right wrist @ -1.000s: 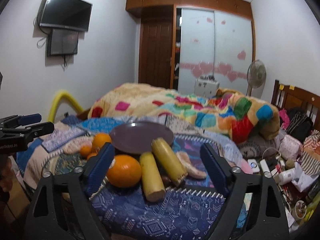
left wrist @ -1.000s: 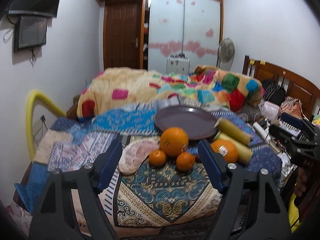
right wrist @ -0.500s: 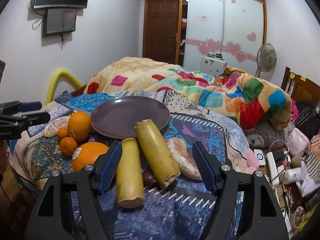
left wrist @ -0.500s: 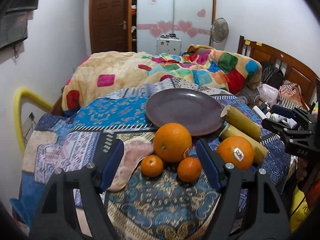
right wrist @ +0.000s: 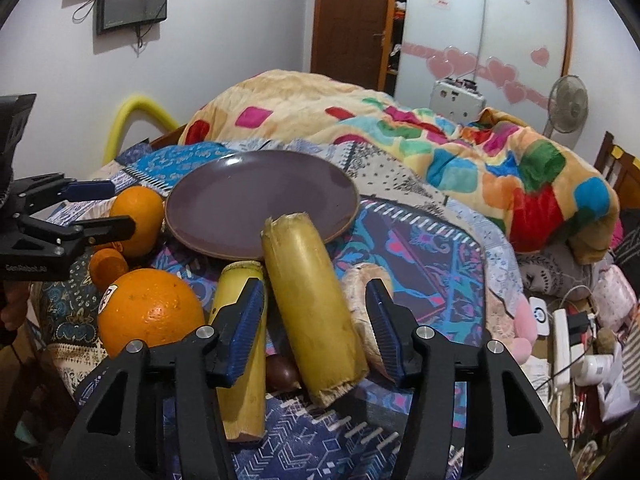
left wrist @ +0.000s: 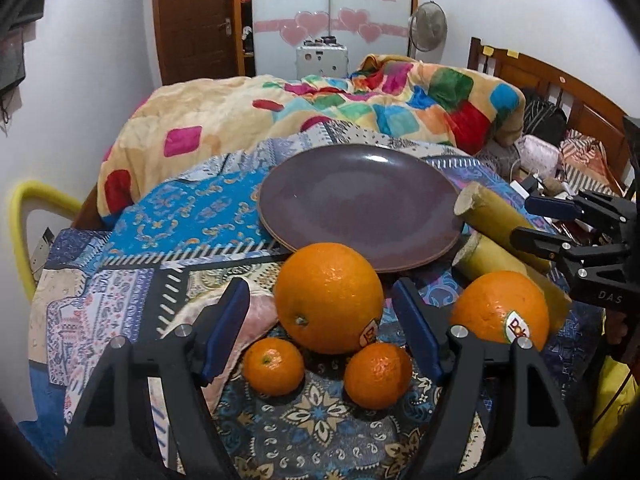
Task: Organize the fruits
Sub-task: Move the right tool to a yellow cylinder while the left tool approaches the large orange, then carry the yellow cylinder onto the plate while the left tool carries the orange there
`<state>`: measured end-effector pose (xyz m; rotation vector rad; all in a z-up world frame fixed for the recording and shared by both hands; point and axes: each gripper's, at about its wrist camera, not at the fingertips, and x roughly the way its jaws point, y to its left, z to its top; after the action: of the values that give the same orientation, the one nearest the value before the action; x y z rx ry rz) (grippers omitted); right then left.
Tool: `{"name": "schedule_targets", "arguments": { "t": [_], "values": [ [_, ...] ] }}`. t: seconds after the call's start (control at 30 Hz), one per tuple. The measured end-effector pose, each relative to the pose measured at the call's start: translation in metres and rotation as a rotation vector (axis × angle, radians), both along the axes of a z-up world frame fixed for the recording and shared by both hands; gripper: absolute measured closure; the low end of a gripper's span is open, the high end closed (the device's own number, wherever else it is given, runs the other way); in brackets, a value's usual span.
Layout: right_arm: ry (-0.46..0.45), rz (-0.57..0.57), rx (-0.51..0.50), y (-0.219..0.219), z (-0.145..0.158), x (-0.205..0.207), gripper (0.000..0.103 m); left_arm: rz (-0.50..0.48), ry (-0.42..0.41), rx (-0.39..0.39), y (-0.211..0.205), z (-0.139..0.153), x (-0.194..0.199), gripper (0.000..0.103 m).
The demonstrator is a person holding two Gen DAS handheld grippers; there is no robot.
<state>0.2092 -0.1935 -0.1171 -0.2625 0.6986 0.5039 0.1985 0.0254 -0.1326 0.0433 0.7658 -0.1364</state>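
Left tongs (left wrist: 320, 334): spread wide, holding nothing, big orange (left wrist: 329, 298) sitting right between the blue pads.
Small oranges (left wrist: 274, 366): two, just below that gap.
Plate (left wrist: 360, 206): straight beyond.
Right tongs (right wrist: 316, 322): wide too, straddling the thicker yellow stalk (right wrist: 314, 308), not gripping it.

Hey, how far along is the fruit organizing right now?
Nothing is placed yet: the purple plate is bare. The open left gripper frames the big orange; the open right gripper straddles a yellow stalk. All the oranges and both stalks still lie on the bedspread.
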Motion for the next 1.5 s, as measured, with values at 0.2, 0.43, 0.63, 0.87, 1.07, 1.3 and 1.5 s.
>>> {"name": "schedule_targets", "arguments": {
  "t": [0.2, 0.43, 0.63, 0.87, 1.07, 1.3, 1.5],
  "values": [
    [0.043, 0.016, -0.015, 0.005, -0.007, 0.011, 0.061, 0.005, 0.018, 0.0, -0.001, -0.009, 0.009, 0.035],
    [0.079, 0.031, 0.004, 0.005, -0.009, 0.017, 0.062, -0.008, 0.039, 0.003, -0.003, -0.015, 0.013, 0.041],
    [0.058, 0.038, -0.045, 0.011, -0.01, 0.016, 0.062, -0.007, 0.042, -0.014, 0.0, -0.014, 0.013, 0.042],
    [0.057, 0.011, -0.015, 0.006, -0.003, 0.014, 0.064, -0.004, 0.042, -0.006, -0.002, -0.01, 0.012, 0.042],
    [0.006, 0.0, 0.021, 0.0, 0.017, 0.007, 0.065, 0.01, 0.004, -0.007, 0.004, 0.007, 0.005, 0.043],
    [-0.053, -0.002, 0.062, -0.003, 0.041, 0.001, 0.066, 0.019, -0.068, -0.005, 0.008, 0.039, 0.001, 0.043],
    [-0.1, 0.0, 0.089, -0.002, 0.059, 0.007, 0.066, 0.024, -0.105, -0.004, 0.01, 0.057, 0.01, 0.043]
  ]
}}
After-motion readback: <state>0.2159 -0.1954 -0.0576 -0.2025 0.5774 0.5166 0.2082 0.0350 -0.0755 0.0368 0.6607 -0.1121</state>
